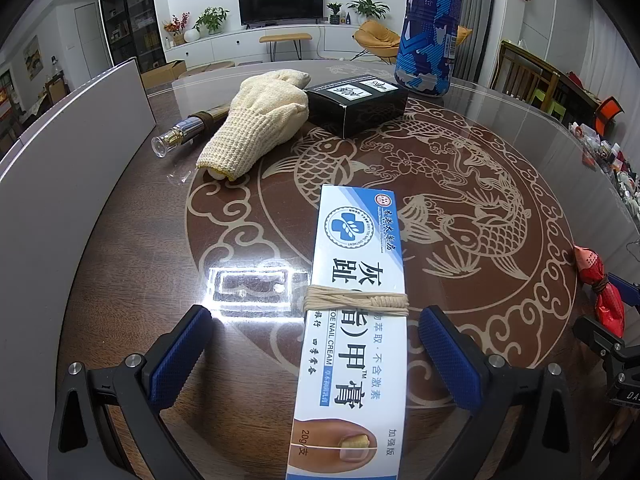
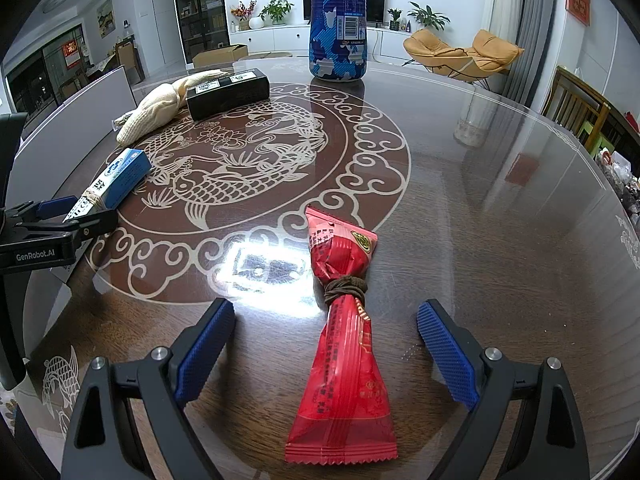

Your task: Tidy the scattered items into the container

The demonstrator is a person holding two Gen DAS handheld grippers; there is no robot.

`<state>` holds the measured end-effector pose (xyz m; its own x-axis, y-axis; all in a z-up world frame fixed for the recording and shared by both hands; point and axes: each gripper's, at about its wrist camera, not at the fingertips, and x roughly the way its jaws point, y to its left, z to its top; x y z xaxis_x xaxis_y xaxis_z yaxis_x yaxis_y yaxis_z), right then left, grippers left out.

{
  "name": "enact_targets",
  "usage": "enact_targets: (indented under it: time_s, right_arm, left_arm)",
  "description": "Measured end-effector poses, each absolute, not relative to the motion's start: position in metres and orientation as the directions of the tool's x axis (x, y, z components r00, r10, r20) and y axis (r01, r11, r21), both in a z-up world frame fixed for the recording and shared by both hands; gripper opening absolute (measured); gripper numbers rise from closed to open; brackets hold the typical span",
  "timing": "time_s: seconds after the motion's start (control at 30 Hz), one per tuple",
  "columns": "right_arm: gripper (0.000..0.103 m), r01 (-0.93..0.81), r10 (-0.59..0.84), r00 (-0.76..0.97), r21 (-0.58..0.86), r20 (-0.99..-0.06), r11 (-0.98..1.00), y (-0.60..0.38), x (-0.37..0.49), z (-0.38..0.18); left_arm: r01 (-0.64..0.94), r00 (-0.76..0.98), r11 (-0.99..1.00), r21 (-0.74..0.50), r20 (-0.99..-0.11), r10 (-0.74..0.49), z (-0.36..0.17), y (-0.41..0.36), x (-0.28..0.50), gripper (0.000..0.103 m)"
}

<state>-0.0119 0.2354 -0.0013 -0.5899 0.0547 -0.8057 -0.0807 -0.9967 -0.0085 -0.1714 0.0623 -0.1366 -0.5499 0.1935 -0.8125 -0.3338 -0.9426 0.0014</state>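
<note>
A white-and-blue nail cream box [image 1: 352, 320] bound with string lies on the table between the fingers of my open left gripper [image 1: 316, 354]; the pads stand apart from its sides. It also shows in the right wrist view [image 2: 116, 184]. A red snack packet [image 2: 344, 340] tied with brown cord lies between the fingers of my open right gripper [image 2: 326, 350], untouched. Farther off lie a cream knit glove [image 1: 260, 120], a black box [image 1: 356, 104] and a small glass bottle [image 1: 188, 132]. A grey container wall [image 1: 68, 152] stands at the left.
A tall blue-and-white can [image 2: 338, 20] stands upright at the table's far side. The round glass-topped table [image 2: 480, 200] has a carved fish pattern. Wooden chairs [image 2: 576, 108] stand at the right edge. A lamp glare [image 2: 268, 272] reflects near the grippers.
</note>
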Motion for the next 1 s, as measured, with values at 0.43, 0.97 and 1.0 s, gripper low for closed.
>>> enact_targets:
  time_s: [0.43,0.97,1.0]
  right_arm:
    - [0.096,-0.074,0.047,-0.588,-0.005,-0.808,-0.997,0.235,-0.013,-0.003]
    - [0.066,0.047,-0.045,-0.485,0.026,-0.874,-0.999,0.249,-0.021,0.003]
    - [0.064,0.05,-0.054,-0.476,0.035,-0.878,-0.998,0.25,-0.022,0.004]
  left_arm:
    - [-0.334,-0.55,-0.943,0.001,-0.812,0.194,-0.137,0.062,-0.171,0.103]
    - [-0.334,-0.55,-0.943,0.002,-0.812,0.193,-0.137,0.062,-0.171,0.103]
    - [-0.334,-0.55,-0.943,0.003,-0.813,0.192,-0.137,0.063,-0.171,0.103]
